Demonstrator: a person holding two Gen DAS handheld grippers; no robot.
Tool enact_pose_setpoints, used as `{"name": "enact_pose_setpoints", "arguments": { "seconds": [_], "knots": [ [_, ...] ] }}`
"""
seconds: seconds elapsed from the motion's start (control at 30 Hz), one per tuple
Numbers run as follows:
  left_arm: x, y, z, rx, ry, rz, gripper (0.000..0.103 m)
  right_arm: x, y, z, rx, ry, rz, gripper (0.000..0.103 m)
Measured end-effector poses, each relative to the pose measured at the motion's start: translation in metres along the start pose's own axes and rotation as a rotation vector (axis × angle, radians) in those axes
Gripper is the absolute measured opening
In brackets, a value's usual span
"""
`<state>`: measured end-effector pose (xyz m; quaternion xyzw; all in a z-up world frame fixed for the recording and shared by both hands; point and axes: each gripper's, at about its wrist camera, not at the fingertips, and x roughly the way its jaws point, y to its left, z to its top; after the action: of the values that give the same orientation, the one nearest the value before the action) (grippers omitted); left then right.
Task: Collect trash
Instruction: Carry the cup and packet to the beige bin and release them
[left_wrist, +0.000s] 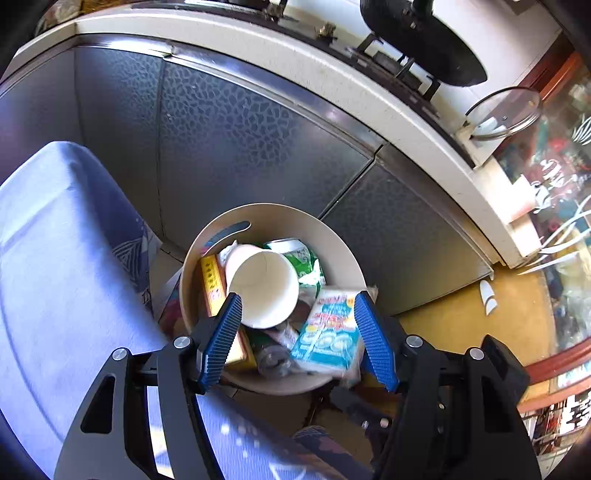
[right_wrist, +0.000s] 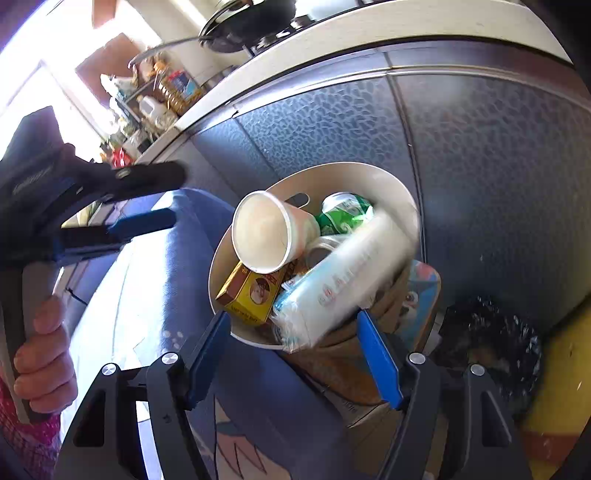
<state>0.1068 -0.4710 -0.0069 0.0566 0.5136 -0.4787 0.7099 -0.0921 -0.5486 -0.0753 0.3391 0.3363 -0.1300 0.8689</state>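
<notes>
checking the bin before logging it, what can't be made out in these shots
- Print on the tissue pack: motion-blurred in both views.
- Bin bottom: covered by the paper cup, yellow box and green can.
- Dark heap, right wrist view: blurred, unidentifiable.

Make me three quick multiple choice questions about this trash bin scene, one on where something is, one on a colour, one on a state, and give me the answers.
1. Where does the paper cup lie?
A. in the round bin
B. on the counter
C. on the floor

2. What colour are the pads of the left gripper?
A. red
B. blue
C. white

3. How does the right gripper stand?
A. shut on the cup
B. shut on the yellow box
C. open, holding nothing

Answers: 1 A, the cup rests on its side on top of the trash in the bin; 2 B, both ribbed pads are blue; 3 C, its jaws stand apart and touch nothing.
</notes>
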Motion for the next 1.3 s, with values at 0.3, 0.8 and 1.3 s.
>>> {"name": "enact_pose_setpoints", "arguments": {
  "seconds": [0.3,0.8,1.3],
  "knots": [
    [-0.037,0.006,-0.057,-0.023,0.012,-0.013,0.067,-0.016,-0.002,-0.001,0.032,-0.070,-0.049,0.056],
    [-0.081,0.034,-0.100,-0.051,-0.007,0.013,0.067,0.042,0.021,0.026,0.007,0.040,0.003,0.025],
    [-0.100,-0.010,-0.128,0.087,-0.070,0.111,0.067,-0.060,0.029,-0.020,0.080,-0.064,0.080,0.040]
  ]
}}
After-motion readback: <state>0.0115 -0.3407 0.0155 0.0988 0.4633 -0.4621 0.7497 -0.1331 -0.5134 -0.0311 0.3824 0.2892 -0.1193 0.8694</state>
